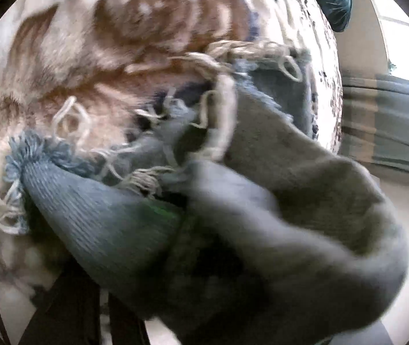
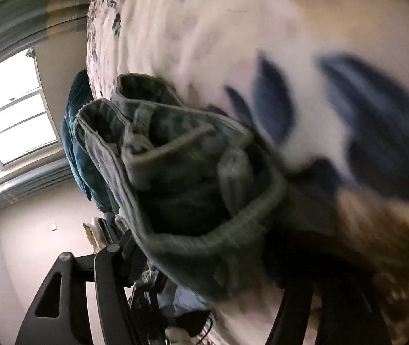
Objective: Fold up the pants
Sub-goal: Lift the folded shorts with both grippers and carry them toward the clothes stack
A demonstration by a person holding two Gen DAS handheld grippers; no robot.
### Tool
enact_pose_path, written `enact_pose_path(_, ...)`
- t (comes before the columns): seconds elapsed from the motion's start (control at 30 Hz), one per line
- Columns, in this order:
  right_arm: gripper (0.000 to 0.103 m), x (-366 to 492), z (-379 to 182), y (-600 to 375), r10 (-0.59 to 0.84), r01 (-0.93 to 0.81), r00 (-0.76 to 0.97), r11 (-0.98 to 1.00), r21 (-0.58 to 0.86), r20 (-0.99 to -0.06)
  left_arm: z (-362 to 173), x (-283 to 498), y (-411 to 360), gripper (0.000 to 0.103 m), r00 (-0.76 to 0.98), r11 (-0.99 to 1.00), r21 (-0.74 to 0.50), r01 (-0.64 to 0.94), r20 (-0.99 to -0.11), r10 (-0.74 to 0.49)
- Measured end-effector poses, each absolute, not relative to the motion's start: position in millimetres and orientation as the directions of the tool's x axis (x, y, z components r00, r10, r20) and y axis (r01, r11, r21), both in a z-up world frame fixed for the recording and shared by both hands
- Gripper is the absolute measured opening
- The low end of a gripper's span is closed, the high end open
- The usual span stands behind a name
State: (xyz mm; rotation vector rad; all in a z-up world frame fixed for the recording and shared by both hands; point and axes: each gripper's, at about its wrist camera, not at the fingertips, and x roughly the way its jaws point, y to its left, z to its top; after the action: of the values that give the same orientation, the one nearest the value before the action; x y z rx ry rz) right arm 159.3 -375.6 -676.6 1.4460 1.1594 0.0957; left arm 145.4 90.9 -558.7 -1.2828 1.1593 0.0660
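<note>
Left gripper (image 1: 158, 230): fingertips buried under a bunched fold of the pants (image 1: 276, 201); only dark finger bases show at the bottom edge of the left wrist view, below the cloth. Jaw state cannot be determined.

Right gripper (image 2: 210, 273): two dark fingers rise from the bottom edge of the right wrist view, one on each side of the pants, whose waistband lies across and between them. The tips are hidden by cloth; closure cannot be confirmed. Both views are motion-blurred.

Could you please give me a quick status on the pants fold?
Left gripper buried under frayed hem end, grip unclear. Right gripper's state also unclear, waistband bunched over it. Pants lifted above floral bedspread. No obstruction seen.
</note>
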Motion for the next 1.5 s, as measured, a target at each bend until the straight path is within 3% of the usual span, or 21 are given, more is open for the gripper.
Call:
enact_pose_path(0.07, 0.071, 173, -667, -370, 0.659, 0.556, 0.509, 0.240, 0.796, -0.554, -548, 152, 84, 0.045, 0.483, 0.389, -0.692, -0.608, -0.711, -0.511)
enact_pose_path(0.13, 0.069, 180, -661, -362, 0.638, 0.544, 0.529, 0.251, 0.801, -0.559, -548, 162, 76, 0.035, 0.469, 0.429, -0.670, -0.606, -0.736, -0.488)
enact_pose_path(0.2, 0.042, 182, -662, -359, 0.618, 0.567, 0.511, 0.279, 0.775, -0.597, -545, 176, 76, 0.020, 0.431, 0.482, -0.643, -0.595, -0.761, -0.485)
enact_pose_path(0.3, 0.028, 176, -652, -356, 0.608, 0.585, 0.504, 0.282, 0.760, -0.613, -529, 187, 75, 0.016, 0.399, 0.544, -0.622, -0.564, -0.782, -0.479)
enact_pose_path(0.4, 0.022, 171, -617, -350, 0.596, 0.562, 0.501, 0.328, 0.759, -0.628, -489, 185, 80, 0.015, 0.385, 0.604, -0.613, -0.510, -0.790, -0.477)
enact_pose_path(0.73, 0.022, 175, -462, -287, 0.657, 0.482, 0.508, 0.319, 0.816, -0.557, -346, 181, 145, 0.015, 0.393, 0.631, -0.621, -0.465, -0.784, -0.482)
enact_pose_path(0.93, 0.022, 189, -391, -216, 0.677, 0.456, 0.520, 0.296, 0.839, -0.521, -278, 176, 221, 0.015, 0.421, 0.612, -0.640, -0.465, -0.768, -0.483)
enact_pose_path(1.27, 0.022, 255, -288, -20, 0.663, 0.357, 0.574, 0.326, 0.875, -0.481, -222, 267, 419, 0.015, 0.474, 0.546, -0.742, -0.389, -0.669, -0.572)
enact_pose_path(1.5, 0.022, 352, -231, 148, 0.640, 0.271, 0.648, 0.312, 0.911, -0.412, -160, 376, 559, 0.015, 0.497, 0.642, -0.715, -0.276, -0.678, -0.541)
